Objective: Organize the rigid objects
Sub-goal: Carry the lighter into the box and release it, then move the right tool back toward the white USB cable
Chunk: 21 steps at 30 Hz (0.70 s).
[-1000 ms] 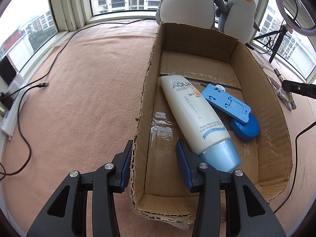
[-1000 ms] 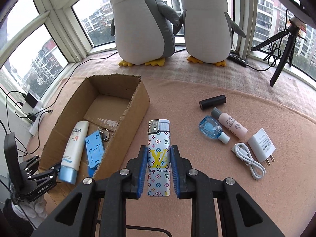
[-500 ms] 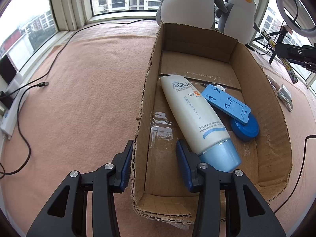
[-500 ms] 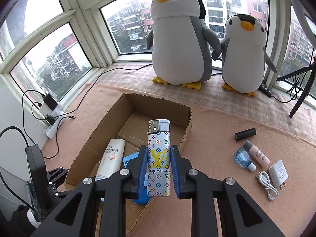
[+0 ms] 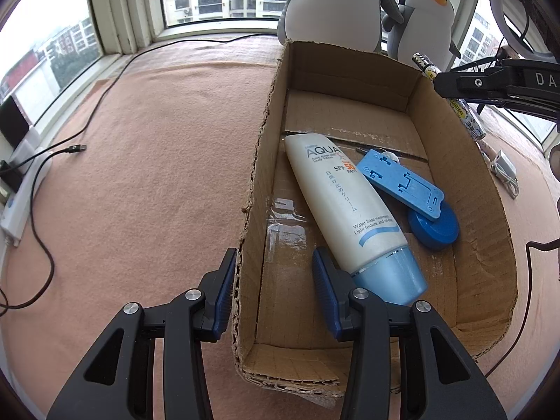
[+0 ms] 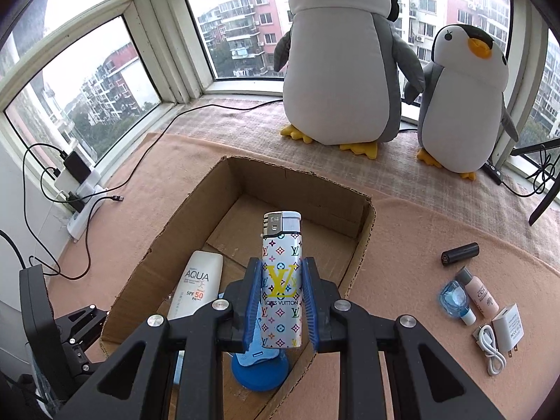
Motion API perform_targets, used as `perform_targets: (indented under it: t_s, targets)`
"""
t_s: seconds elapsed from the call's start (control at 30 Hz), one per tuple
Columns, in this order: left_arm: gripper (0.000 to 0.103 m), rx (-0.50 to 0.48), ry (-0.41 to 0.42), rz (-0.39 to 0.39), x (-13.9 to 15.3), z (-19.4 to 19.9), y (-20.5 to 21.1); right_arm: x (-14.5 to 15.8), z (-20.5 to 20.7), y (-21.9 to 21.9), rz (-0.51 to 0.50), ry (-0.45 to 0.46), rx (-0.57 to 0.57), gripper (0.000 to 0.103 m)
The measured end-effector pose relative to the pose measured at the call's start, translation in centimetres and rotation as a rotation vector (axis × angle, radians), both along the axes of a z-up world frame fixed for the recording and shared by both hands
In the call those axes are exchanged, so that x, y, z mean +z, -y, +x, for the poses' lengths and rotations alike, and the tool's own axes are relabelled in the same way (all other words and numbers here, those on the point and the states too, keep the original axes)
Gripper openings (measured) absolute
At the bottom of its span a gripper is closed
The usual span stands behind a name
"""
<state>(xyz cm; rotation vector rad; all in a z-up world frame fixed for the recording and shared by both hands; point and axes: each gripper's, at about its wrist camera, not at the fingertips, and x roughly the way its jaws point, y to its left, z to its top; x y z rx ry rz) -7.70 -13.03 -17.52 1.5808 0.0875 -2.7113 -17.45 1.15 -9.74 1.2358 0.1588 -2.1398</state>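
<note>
Two plush penguins [image 6: 344, 59] are standing at the far window, behind the open cardboard box [image 6: 364, 241] that is sitting on the pink-carpeted bench [image 5: 147, 161]. Cables [image 5: 42, 189] are trailing across the carpet at far left toward a power strip [image 6: 84, 213].

Left wrist view: the left tongs [image 5: 273, 280] are spread, straddling the box's left wall [image 5: 253, 217], one finger outside, one inside just beside the cap of a white AQUA sunscreen tube [image 5: 344, 206]. A blue phone stand [image 5: 406, 185] is lying right of the tube, its round base [image 5: 434, 225] nearer. The lighter [image 5: 425, 66] is only partly showing here at upper right, above the box's far right corner.

Right wrist view: the right tongs [image 6: 281, 301] are pinching the lighter [image 6: 281, 280] upright above the box's near end, partly hiding the blue stand below. The lighter is white with coloured monogram flowers, a yellow LV mark and a silver-and-white top. On the bench right of the box are lying a black cylinder [image 6: 459, 253], a small pink bottle [image 6: 477, 292], a blue bottle [image 6: 455, 299], a white charger plug [image 6: 507, 327] and a coiled white cable [image 6: 491, 350].
</note>
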Motion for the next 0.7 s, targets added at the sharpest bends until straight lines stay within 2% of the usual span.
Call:
perform_targets:
  t_s: [0.37, 0.47, 0.53, 0.63, 0.7]
  targets:
    - [0.042, 0.0, 0.0, 0.001, 0.0, 0.0, 0.0, -0.2, -0.2, 0.0, 0.001, -0.008, 0.005, 0.021]
    - [0.042, 0.0, -0.001, 0.0, 0.0, 0.0, 0.0, 0.2, -0.1, -0.1, -0.012, -0.018, 0.006, 0.035]
    - [0.042, 0.0, -0.001, 0.0, 0.0, 0.0, 0.1, 0.6, 0.1, -0.4, -0.019, -0.036, 0.0, 0.048]
    - [0.042, -0.001, -0.001, 0.0, 0.0, 0.0, 0.1, 1.1, 0.1, -0.7, -0.033, -0.047, -0.003, 0.057]
    - [0.042, 0.0, -0.001, 0.0, 0.0, 0.0, 0.1, 1.3, 0.1, -0.9, -0.032, -0.054, -0.009, 0.059]
